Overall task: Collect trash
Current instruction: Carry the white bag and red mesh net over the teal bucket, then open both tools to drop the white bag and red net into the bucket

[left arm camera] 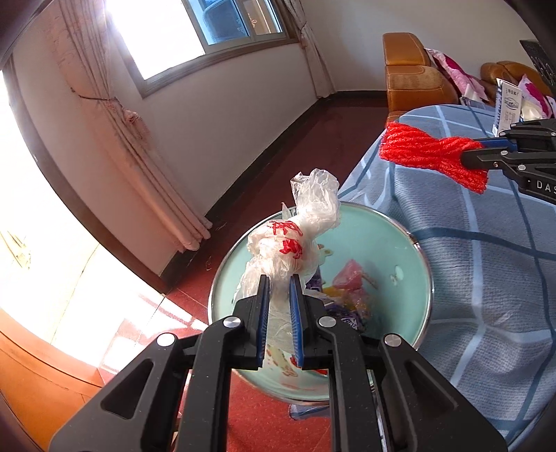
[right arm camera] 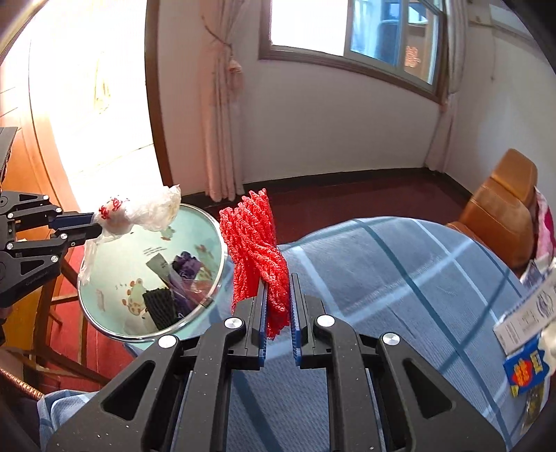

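1. A crumpled clear plastic bag (left arm camera: 295,240) with red print is seen pinched between the blue pads of the left tongs (left arm camera: 279,320); the jaws are nearly closed on it. The bag is held in the air above the open mouth of a bin (left arm camera: 410,313).
2. In the right wrist view the same bag (right arm camera: 139,212) is seen over the far left rim of the bin (right arm camera: 104,327), gripped by the left tongs (right arm camera: 87,222).
3. A piece of red foam net (right arm camera: 257,250) is clamped between the pads of the right tongs (right arm camera: 278,306), jaws nearly closed on it. It stands upward out of the tongs, just beside the right rim of the bin.
4. In the left wrist view the red net (left arm camera: 431,153) is seen held by the right tongs (left arm camera: 472,153) above a blue checked cloth (left arm camera: 486,278), off to the right of the bin.
5. The bin is pale green inside with a metal rim. Scraps are seen at its bottom: purple wrappers (right arm camera: 186,269), a black net piece (right arm camera: 160,306), and a pink piece (left arm camera: 349,274).
6. The bin stands on a red floor (left arm camera: 278,427), touching or just beside the surface covered by the checked cloth; which cannot be told.
7. A printed box (right arm camera: 524,316) is noted lying on the cloth at the right edge.
8. An orange-brown sofa (left arm camera: 413,76), a curtain (left arm camera: 114,114) and a window (right arm camera: 354,31) are seen behind.
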A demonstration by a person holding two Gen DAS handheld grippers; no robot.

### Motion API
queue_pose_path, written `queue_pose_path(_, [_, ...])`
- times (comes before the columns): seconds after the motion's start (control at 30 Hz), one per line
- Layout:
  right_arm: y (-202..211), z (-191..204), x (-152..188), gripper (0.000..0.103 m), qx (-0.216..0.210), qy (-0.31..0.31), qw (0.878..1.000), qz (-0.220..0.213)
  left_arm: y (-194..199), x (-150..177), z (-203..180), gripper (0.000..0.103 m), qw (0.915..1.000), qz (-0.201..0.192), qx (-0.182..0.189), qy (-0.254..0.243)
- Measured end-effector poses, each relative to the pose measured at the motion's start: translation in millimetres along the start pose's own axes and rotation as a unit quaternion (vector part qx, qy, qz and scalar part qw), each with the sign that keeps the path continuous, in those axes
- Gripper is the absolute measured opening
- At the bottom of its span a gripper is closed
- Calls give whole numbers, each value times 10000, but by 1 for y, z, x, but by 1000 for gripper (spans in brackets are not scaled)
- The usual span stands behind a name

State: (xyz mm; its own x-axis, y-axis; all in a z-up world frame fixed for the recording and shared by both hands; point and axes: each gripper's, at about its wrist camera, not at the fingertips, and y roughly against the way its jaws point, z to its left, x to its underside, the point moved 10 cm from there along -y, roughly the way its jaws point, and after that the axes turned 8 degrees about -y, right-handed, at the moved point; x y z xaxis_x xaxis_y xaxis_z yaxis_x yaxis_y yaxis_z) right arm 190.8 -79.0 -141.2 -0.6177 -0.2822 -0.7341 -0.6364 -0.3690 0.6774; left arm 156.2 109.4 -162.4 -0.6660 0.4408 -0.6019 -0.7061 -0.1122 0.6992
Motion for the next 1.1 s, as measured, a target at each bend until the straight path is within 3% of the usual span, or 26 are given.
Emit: queue_pose_path(1.1, [-16, 42, -15, 12, -242, 422, 9988, 31, -6, 18, 15, 12, 9997, 147, -184, 96])
